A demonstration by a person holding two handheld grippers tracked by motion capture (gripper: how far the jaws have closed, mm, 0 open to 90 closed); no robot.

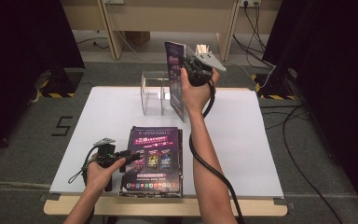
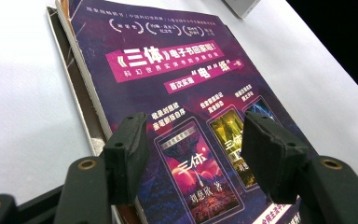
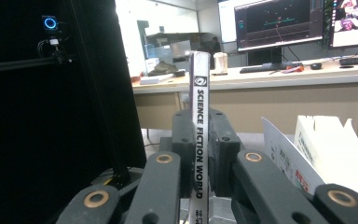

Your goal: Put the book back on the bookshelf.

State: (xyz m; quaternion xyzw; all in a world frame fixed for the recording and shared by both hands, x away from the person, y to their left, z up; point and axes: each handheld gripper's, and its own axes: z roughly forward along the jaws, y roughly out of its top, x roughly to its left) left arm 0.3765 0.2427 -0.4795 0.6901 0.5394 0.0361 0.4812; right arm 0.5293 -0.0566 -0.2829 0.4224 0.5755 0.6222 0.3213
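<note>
High view: right claw (image 1: 189,70) clamps mag (image 1: 176,79) above clear holder (image 1: 151,95) (contents unclear), left claw (image 1: 131,156) wide.

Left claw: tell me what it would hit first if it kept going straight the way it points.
Probably the cover of the top magazine on the stack; the open left claw points low across it, though depth is unclear.
</note>
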